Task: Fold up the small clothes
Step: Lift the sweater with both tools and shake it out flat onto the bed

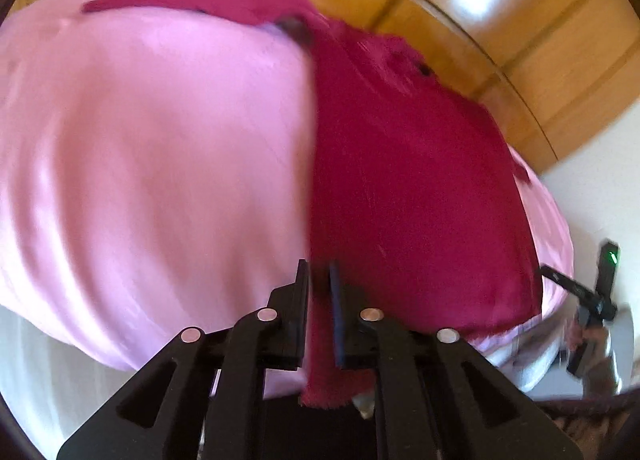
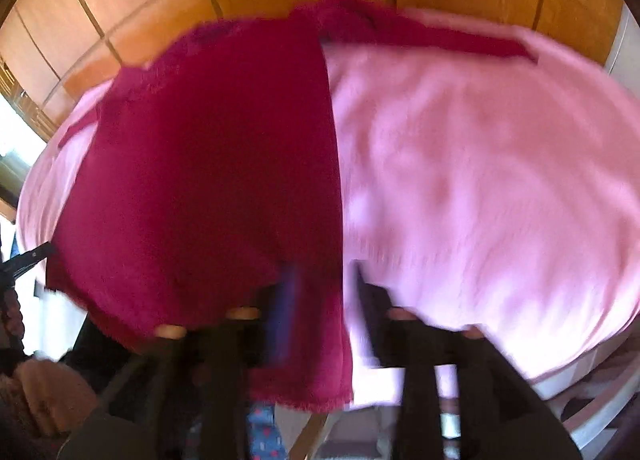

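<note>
A crimson fleece garment (image 1: pixel 400 179) lies spread on a pink sheet (image 1: pixel 160 159), one sleeve stretched along the far side. My left gripper (image 1: pixel 320 268) is at its near hem, and a strip of the fleece fills the narrow gap between its jaws, touching both pads. The right wrist view is blurred. There the crimson garment (image 2: pixel 208 179) covers the left half of the pink sheet (image 2: pixel 480 179). My right gripper (image 2: pixel 325 276) stands wide apart over the garment's straight side edge. That edge lies between its fingers, unpinched.
Wooden panels (image 1: pixel 520 39) rise behind the bed's far side. The other gripper (image 1: pixel 592 292) shows at the right edge of the left wrist view. Below the bed's near edge a person's patterned clothing (image 2: pixel 264 432) is visible.
</note>
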{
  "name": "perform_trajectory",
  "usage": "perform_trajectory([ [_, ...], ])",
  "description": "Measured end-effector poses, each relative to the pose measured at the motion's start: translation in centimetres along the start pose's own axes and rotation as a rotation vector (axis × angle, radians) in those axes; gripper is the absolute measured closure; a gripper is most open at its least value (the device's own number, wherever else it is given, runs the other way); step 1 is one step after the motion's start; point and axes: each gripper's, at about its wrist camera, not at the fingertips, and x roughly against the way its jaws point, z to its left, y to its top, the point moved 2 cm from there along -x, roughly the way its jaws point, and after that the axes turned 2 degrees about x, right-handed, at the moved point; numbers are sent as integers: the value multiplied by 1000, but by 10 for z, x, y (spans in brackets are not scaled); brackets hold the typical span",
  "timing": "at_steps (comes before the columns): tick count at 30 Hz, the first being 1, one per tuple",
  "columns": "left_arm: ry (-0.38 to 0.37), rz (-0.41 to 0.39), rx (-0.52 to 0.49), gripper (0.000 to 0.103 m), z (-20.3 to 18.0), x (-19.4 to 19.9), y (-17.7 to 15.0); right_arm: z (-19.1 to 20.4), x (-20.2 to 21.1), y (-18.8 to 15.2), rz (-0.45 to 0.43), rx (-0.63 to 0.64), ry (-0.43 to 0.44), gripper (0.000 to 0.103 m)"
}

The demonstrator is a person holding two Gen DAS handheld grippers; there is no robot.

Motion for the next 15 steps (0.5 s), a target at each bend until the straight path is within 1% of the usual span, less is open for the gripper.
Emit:
perform_trajectory([
  [2,52,-65,60,64,17,10,16,19,0,13,-44,27,28,40],
  [3,69,-84,78,59,24,15,22,30,-3,19,-56,35,53,37],
  [4,98,-115,114,55,34,18,32,48,-13,27,-65,48,93,33],
  [5,121,-146,165,55,48,22,46,61,-20,32,-69,64,125,32],
  [7,146,-182,247,55,68,27,65,97,-40,43,-76,106,182,32],
  [9,188,-224,331,55,93,31,88,132,-61,51,-65,134,250,32],
  [12,218,-278,418,55,127,39,116,176,-83,57,-71,185,305,31],
  [15,244,-330,492,55,159,42,151,208,-98,57,-66,221,348,31],
])
